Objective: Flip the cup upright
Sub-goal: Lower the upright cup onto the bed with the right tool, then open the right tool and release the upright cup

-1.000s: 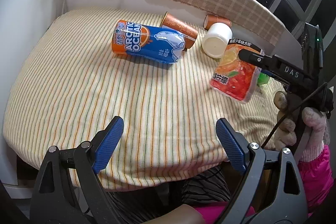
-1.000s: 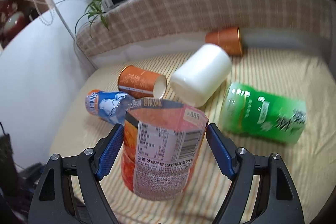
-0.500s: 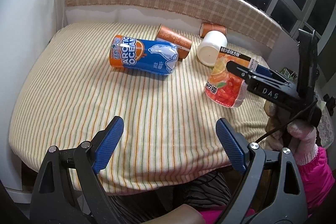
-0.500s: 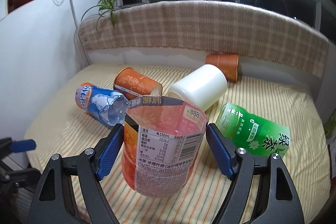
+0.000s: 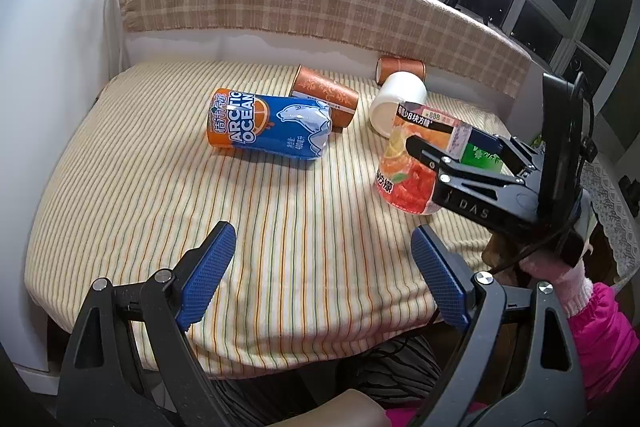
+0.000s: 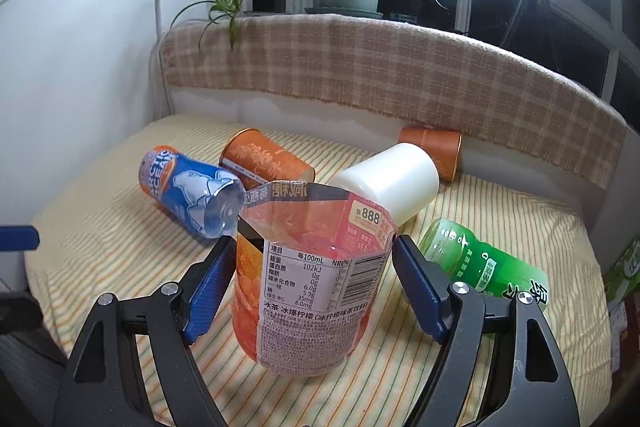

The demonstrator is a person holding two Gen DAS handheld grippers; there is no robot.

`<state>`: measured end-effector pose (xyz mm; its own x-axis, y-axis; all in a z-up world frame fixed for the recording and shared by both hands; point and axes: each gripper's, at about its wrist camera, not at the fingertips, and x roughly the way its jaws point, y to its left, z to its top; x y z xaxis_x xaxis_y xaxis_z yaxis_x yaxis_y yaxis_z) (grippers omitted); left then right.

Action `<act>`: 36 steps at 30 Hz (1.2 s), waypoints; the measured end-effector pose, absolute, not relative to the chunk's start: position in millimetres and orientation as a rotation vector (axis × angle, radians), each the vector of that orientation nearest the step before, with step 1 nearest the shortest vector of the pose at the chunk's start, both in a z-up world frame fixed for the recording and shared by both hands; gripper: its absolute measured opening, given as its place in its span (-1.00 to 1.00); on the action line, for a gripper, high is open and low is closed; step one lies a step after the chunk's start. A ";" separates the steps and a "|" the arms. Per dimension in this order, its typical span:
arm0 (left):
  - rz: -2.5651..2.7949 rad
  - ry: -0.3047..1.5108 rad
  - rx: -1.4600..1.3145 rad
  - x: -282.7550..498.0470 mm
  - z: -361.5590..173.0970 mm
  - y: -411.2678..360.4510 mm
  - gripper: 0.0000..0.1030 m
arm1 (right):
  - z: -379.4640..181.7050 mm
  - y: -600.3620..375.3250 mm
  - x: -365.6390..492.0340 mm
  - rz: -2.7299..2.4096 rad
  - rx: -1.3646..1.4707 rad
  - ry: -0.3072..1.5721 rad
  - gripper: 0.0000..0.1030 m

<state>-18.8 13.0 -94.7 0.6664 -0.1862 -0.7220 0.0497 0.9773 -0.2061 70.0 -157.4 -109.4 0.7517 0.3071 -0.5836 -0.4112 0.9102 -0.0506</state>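
Because the cut plastic cup [image 6: 312, 283] looks light and thin-walled, it will likely buckle; grip its mid-body, not the ragged rim. Near the tabletop's [image 5: 168, 187] right edge, the right gripper [image 6: 312, 287] clamps it upright. The left gripper [image 5: 324, 275] hangs spread, empty.

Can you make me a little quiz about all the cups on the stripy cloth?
1. True or false: the red cup between the right gripper fingers has its open end up.
2. Which holds nothing? A) left gripper B) right gripper
3. Fill in: the white cup lies on its ____.

Key: 1 true. 2 A. 3 side.
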 end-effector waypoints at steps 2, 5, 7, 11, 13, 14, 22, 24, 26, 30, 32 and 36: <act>-0.132 0.826 -0.173 -18.4 -94.0 12.7 0.78 | -109.3 -157.9 68.8 0.393 -0.182 0.603 0.54; -0.122 0.803 -0.170 -18.3 -91.0 12.4 0.78 | -108.7 -159.6 67.0 0.393 -0.174 0.607 0.54; -0.117 0.786 -0.169 -17.8 -88.1 11.5 0.78 | -109.1 -160.4 65.8 0.391 -0.168 0.608 0.54; -0.110 0.742 -0.161 -17.3 -79.0 9.2 0.78 | -109.6 -162.5 62.2 0.392 -0.156 0.612 0.54; -0.103 0.717 -0.151 -16.8 -74.2 7.1 0.78 | -109.6 -162.5 60.5 0.395 -0.153 0.613 0.54; -0.100 0.704 -0.146 -16.8 -71.9 5.9 0.78 | -109.7 -162.6 60.0 0.396 -0.152 0.613 0.54; -0.085 0.619 -0.127 -17.0 -59.4 0.6 0.78 | -110.1 -166.0 57.0 0.402 -0.142 0.615 0.54; -0.079 0.612 -0.123 -15.5 -58.8 0.0 0.78 | -110.2 -166.3 56.4 0.404 -0.144 0.616 0.54; -0.077 0.608 -0.122 -14.4 -59.3 -0.3 0.78 | -110.4 -166.5 55.2 0.408 -0.148 0.616 0.57; -0.073 0.600 -0.118 -12.0 -58.8 -0.7 0.78 | -110.6 -167.9 53.0 0.419 -0.146 0.621 0.57; -0.073 0.596 -0.115 -12.5 -58.6 -1.6 0.78 | -109.4 -169.7 51.2 0.430 -0.139 0.622 0.57; -0.072 0.584 -0.112 -10.4 -56.8 -3.0 0.78 | -105.1 -172.4 44.5 0.433 -0.129 0.611 0.58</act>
